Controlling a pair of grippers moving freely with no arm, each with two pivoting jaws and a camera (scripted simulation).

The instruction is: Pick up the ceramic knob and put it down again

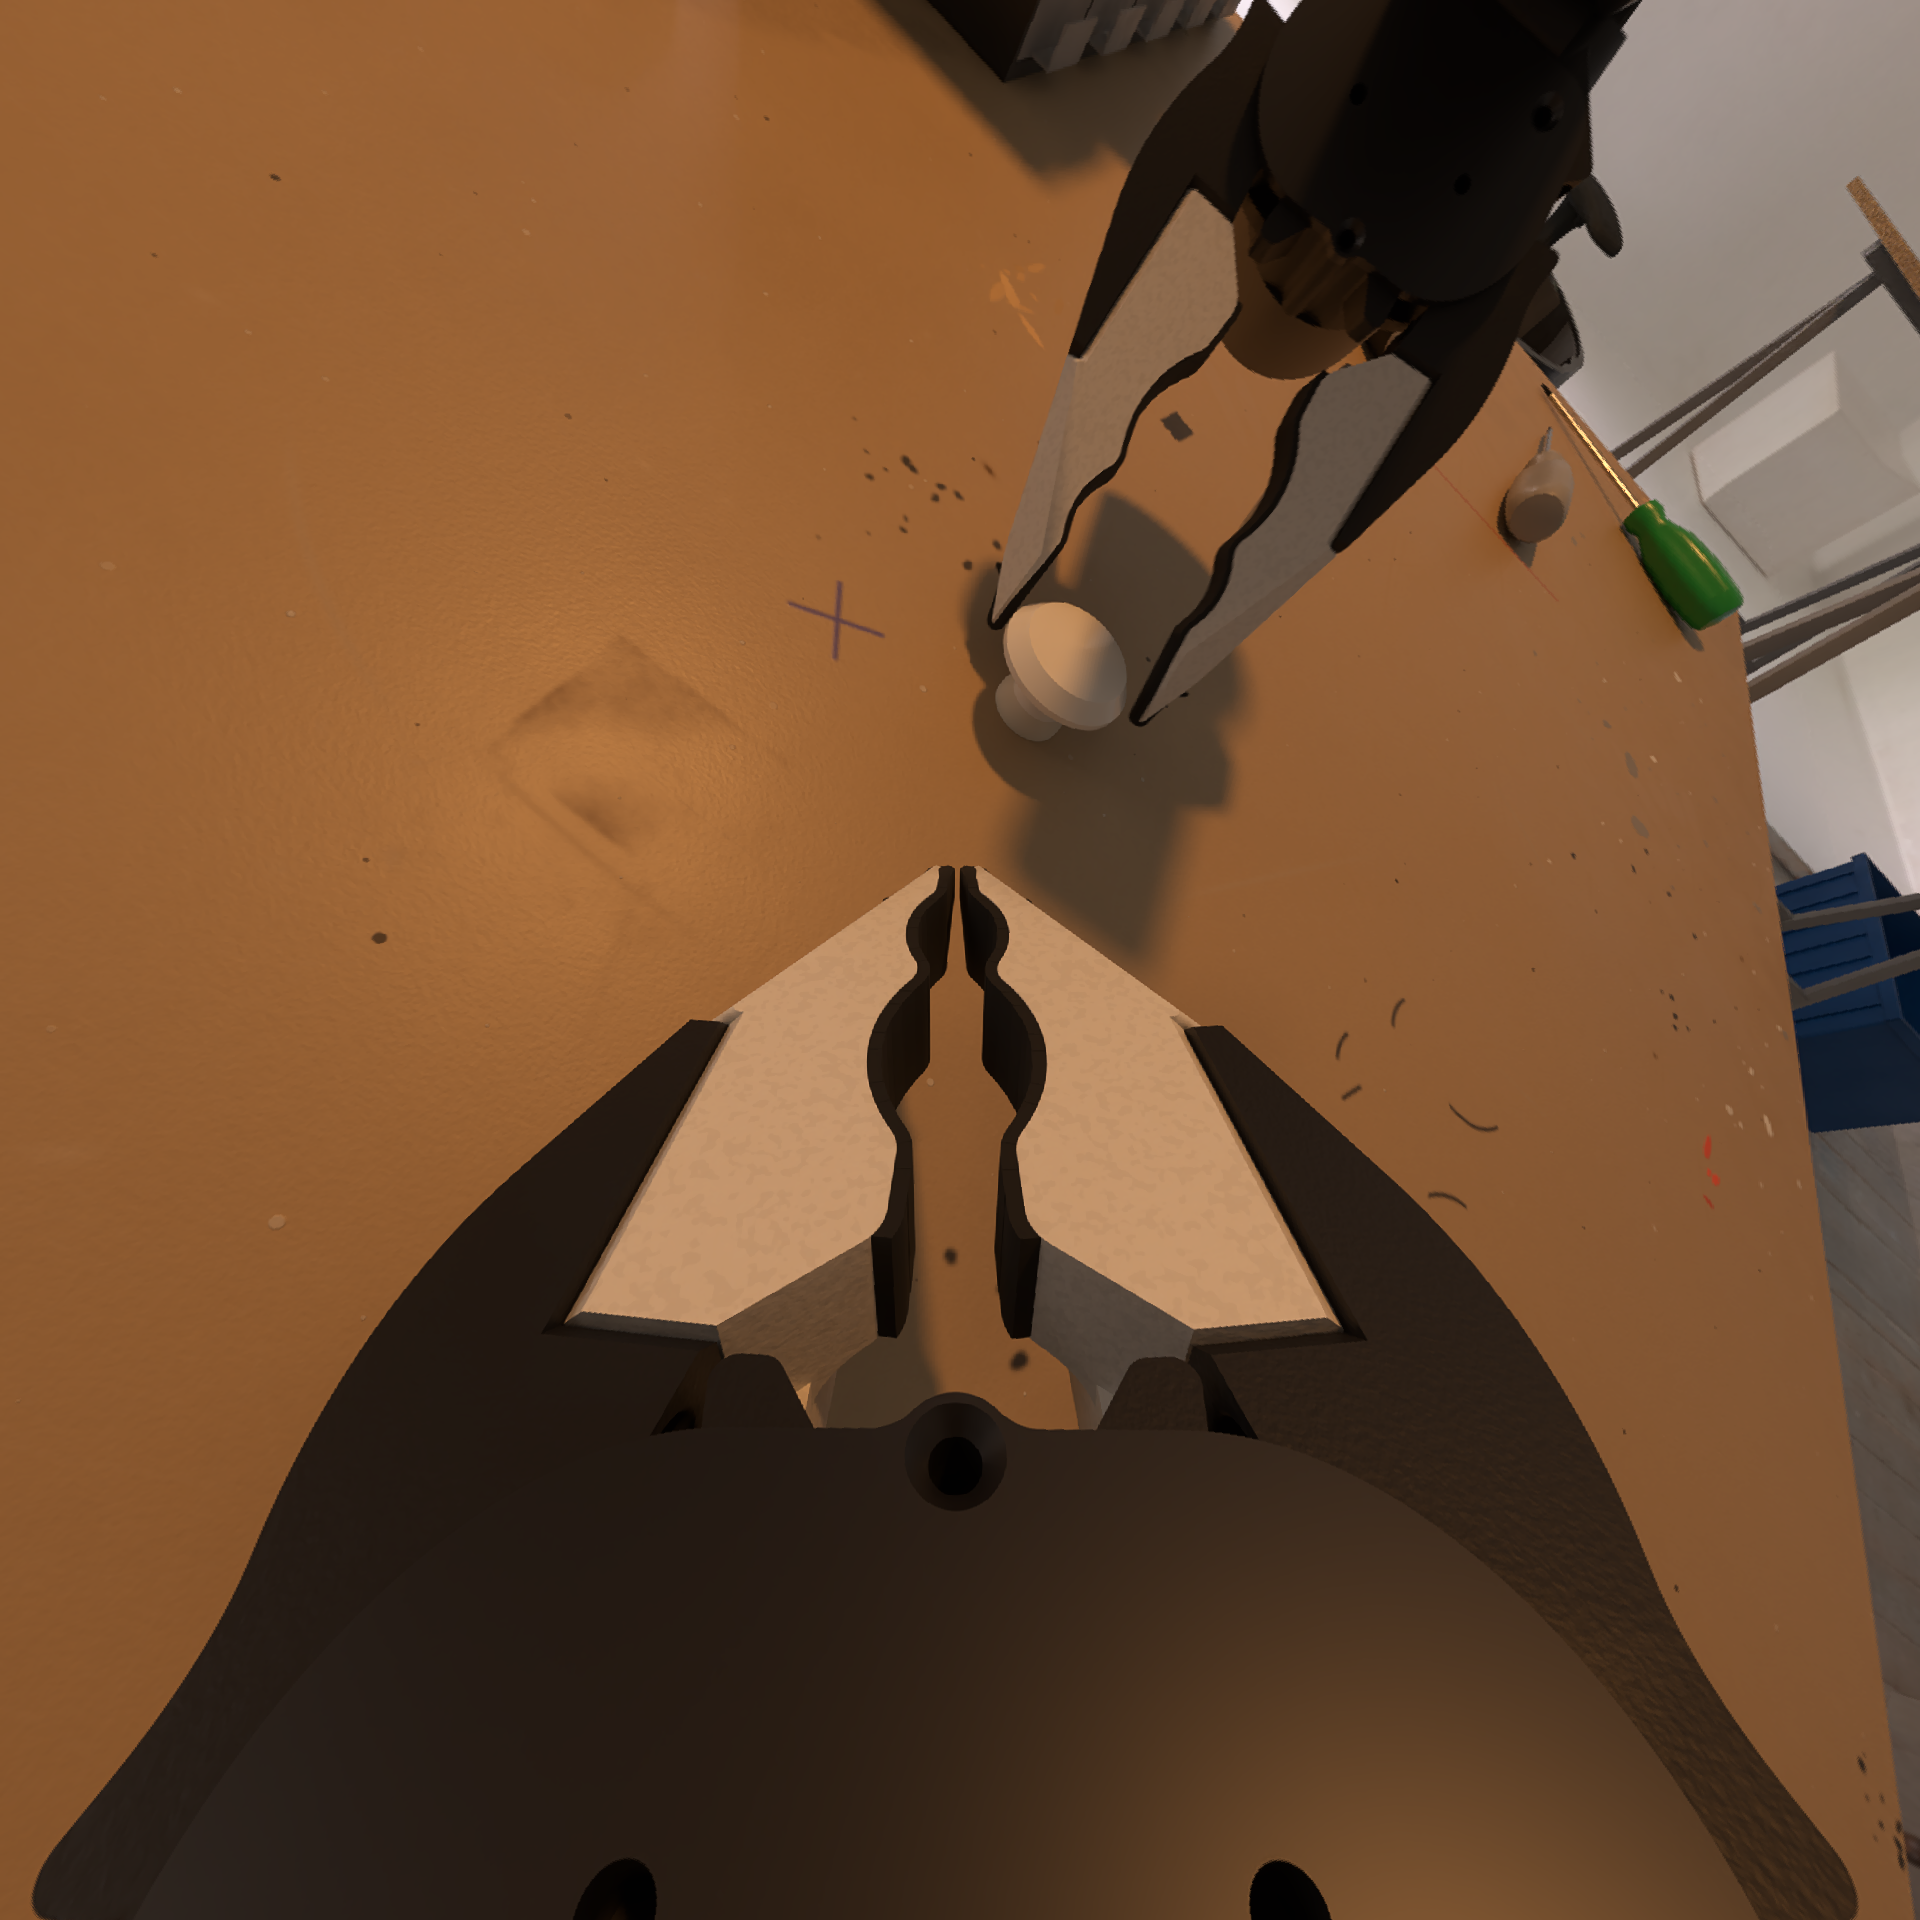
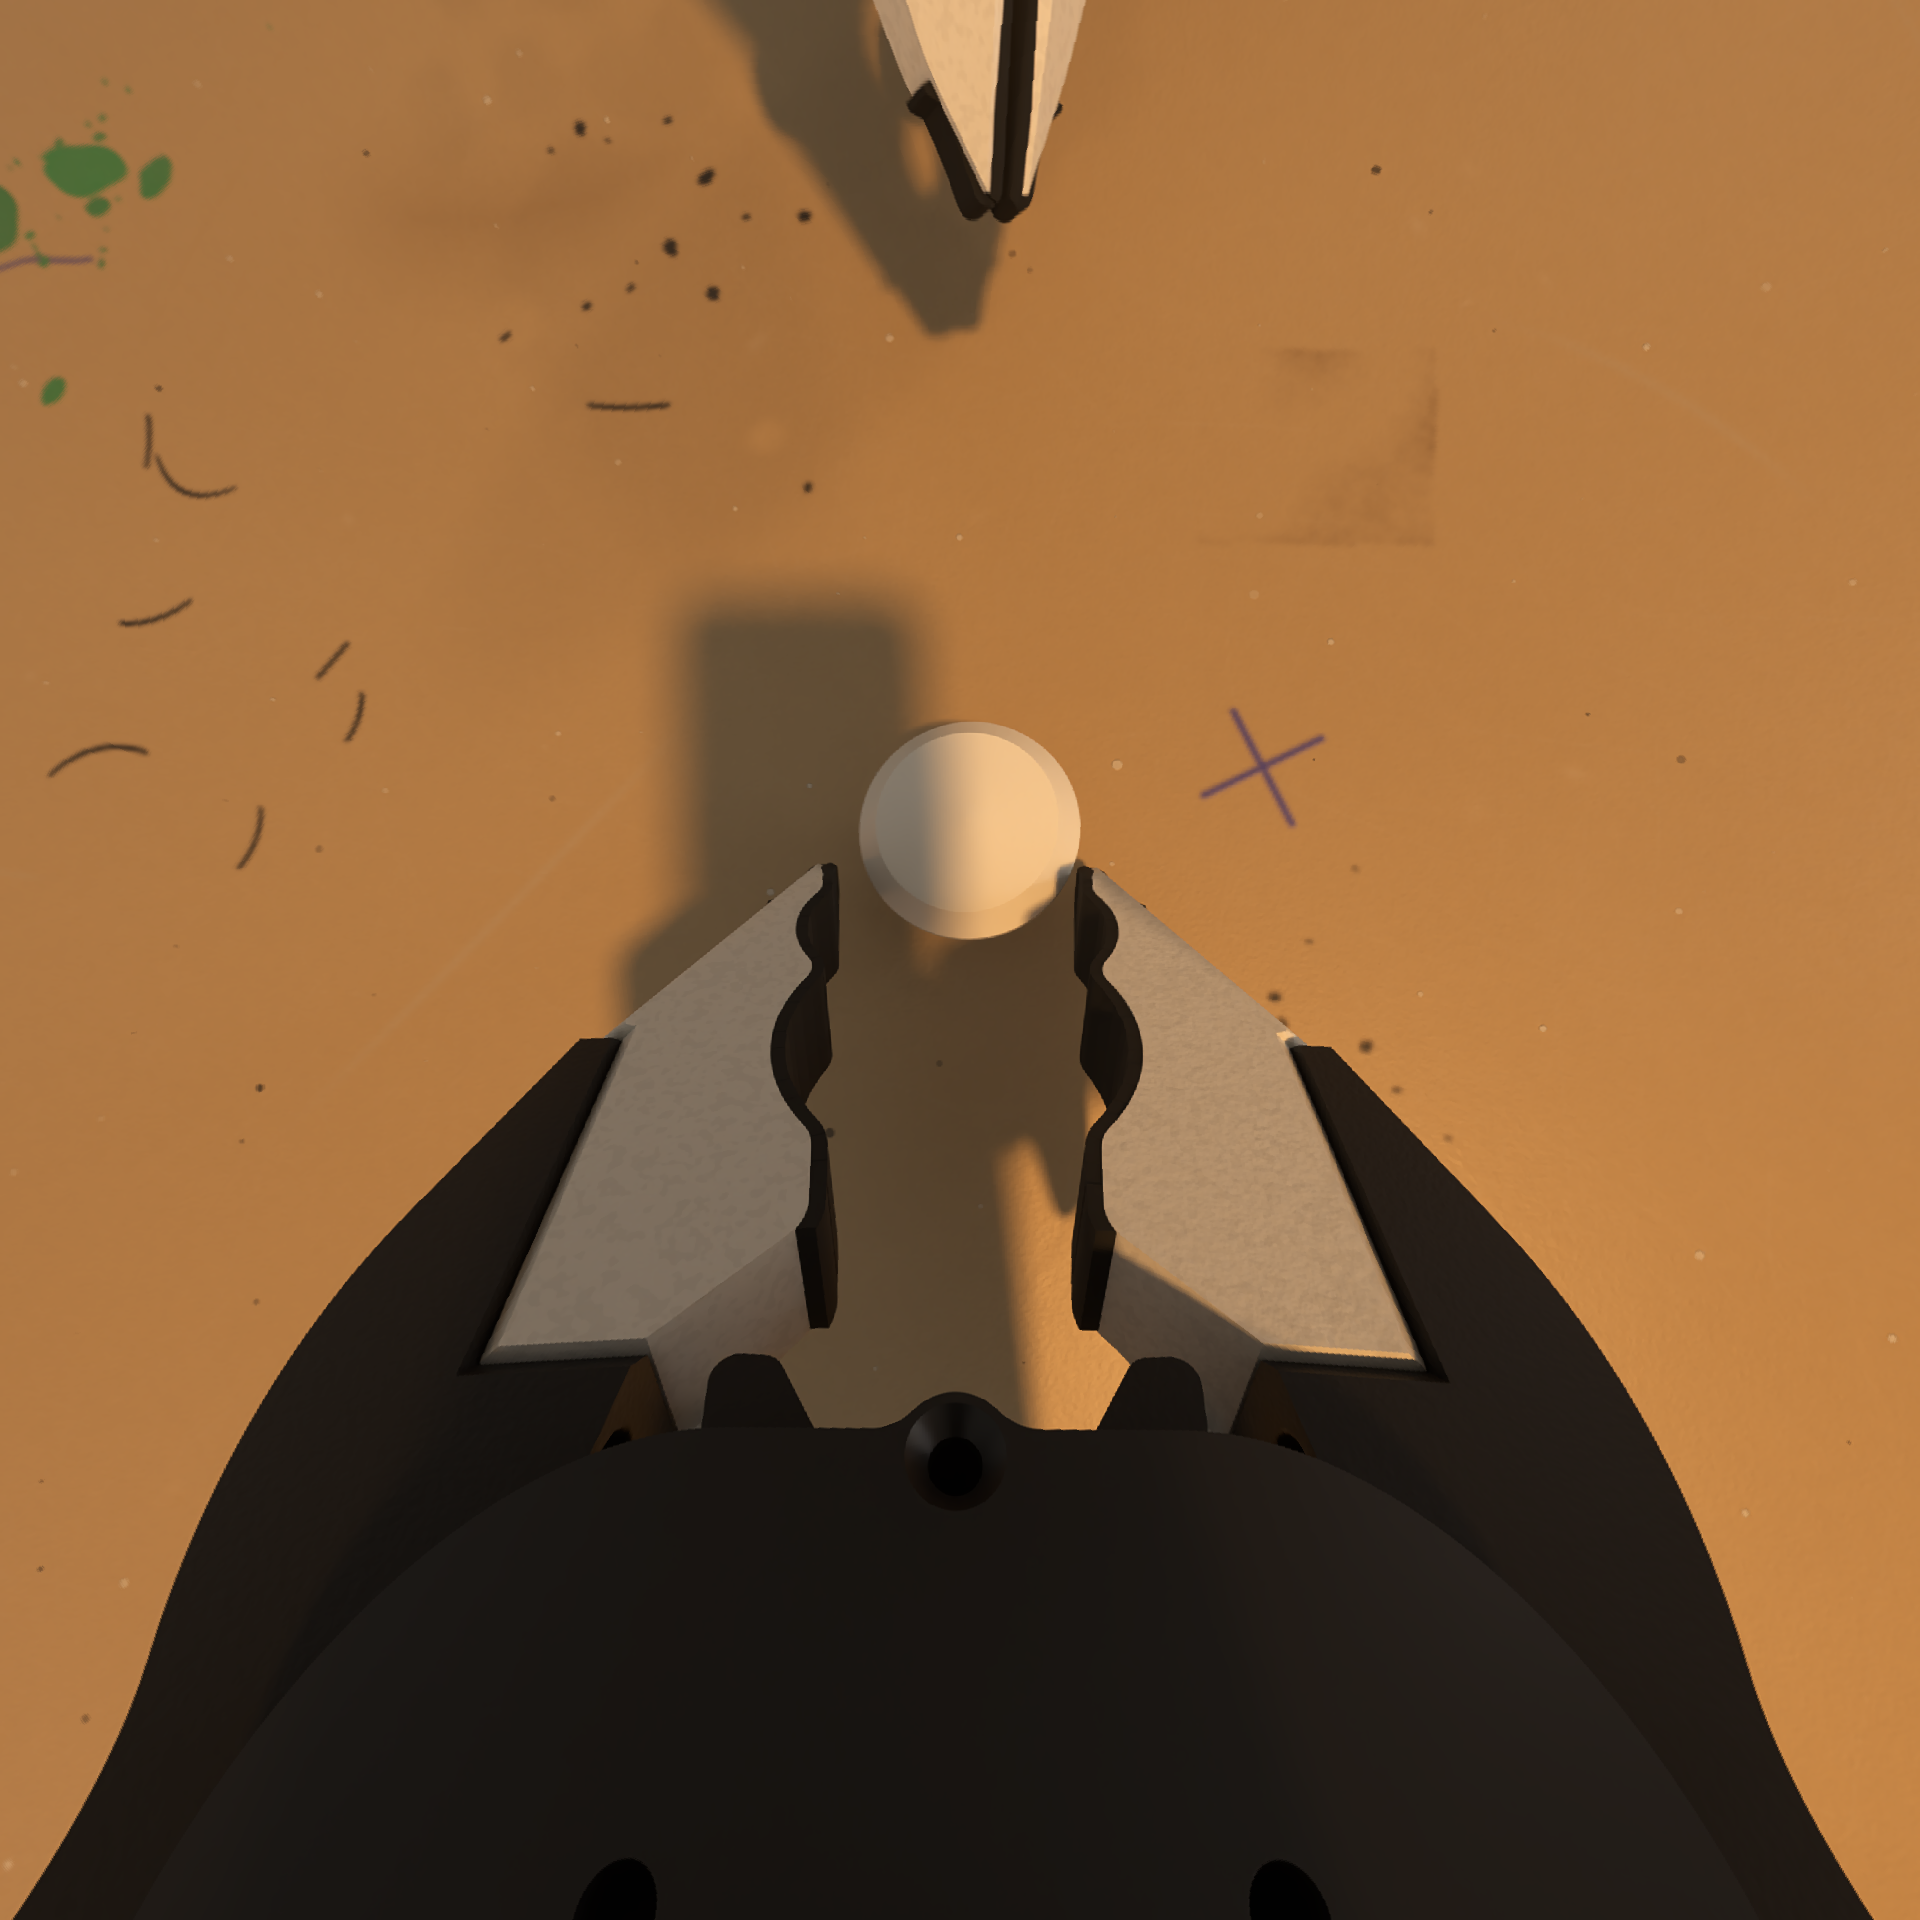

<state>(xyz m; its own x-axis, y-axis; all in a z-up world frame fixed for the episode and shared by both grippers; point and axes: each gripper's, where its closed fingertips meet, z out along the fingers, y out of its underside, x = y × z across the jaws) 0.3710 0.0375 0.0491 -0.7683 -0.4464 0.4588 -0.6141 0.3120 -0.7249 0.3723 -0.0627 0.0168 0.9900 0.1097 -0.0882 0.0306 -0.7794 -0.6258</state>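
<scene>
The ceramic knob [image 2: 968, 829] is cream-white with a round domed head and stands on the brown table; the left wrist view shows it [image 1: 1065, 665] on its narrow foot. My right gripper [image 2: 956, 881] is open, its fingertips on either side of the knob's near edge, just above it. In the left wrist view the right gripper [image 1: 1070, 665] reaches down from the top with the knob between its tips. My left gripper [image 1: 956, 873] is shut and empty, hovering a short way from the knob; its tips show at the top of the right wrist view [image 2: 997, 203].
A purple cross mark [image 2: 1262, 767] is drawn on the table beside the knob. A green-handled screwdriver [image 1: 1678, 566] and a small pale bottle-like object [image 1: 1536, 499] lie near the table's far edge. A dark box [image 1: 1081, 31] stands at the top. Blue crates [image 1: 1844, 966] sit beyond the edge.
</scene>
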